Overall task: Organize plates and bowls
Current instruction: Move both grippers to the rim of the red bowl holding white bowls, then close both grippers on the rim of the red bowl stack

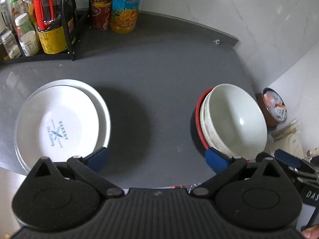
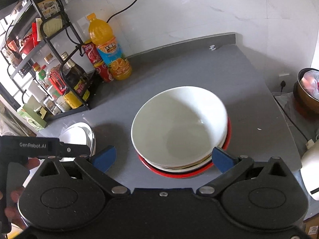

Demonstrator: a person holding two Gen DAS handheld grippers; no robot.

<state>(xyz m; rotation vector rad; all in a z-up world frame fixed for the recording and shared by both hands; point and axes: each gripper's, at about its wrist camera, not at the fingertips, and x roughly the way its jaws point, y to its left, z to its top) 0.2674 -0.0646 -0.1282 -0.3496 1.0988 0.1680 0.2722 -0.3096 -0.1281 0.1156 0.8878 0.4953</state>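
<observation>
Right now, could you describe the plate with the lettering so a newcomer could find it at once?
On the grey countertop, opposite the stacked bowls, sit nested white plates. The printed plate lies on top, the only dish with blue BAKERY lettering.

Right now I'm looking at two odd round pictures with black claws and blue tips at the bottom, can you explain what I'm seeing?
Those claws are two hand-held grippers, one in each of a person's hands. Each carries a wide-angle camera looking along its fingers, so each picture comes from one gripper. The left gripper and the right gripper are both open and hold nothing. Below them is a grey counter. On it sit stacked white plates and a stack of bowls, white ones nested in a red one. At the back stand an orange juice bottle, red cans and a black rack of bottles and jars.
</observation>
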